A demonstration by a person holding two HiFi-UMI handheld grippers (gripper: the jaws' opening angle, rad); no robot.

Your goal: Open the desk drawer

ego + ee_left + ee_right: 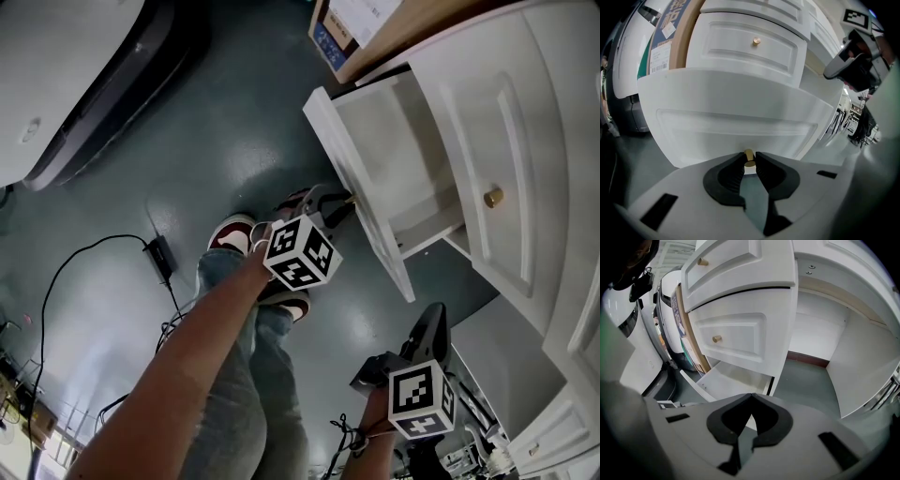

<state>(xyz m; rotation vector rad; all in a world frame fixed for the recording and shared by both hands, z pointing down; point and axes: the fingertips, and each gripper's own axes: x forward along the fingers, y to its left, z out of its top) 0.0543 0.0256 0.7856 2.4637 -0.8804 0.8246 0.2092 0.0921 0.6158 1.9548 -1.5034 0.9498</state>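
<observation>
Brass round knob (pixel 749 155) pinched between jaws of left gripper (pixel 749 161). Fixed to white panelled drawer (pixel 361 178), pulled well out of white desk (pixel 572 309) (lowest slot, under closed white drawer (pixel 511 141) with own knob). Right gripper (pixel 751 397) clenched on nothing, low beside desk, apart from the open drawer.

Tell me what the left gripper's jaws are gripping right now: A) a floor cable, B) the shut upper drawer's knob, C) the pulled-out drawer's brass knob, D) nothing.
C: the left gripper view shows the left gripper pressing both pads on the brass knob of the pulled-out drawer.
</observation>
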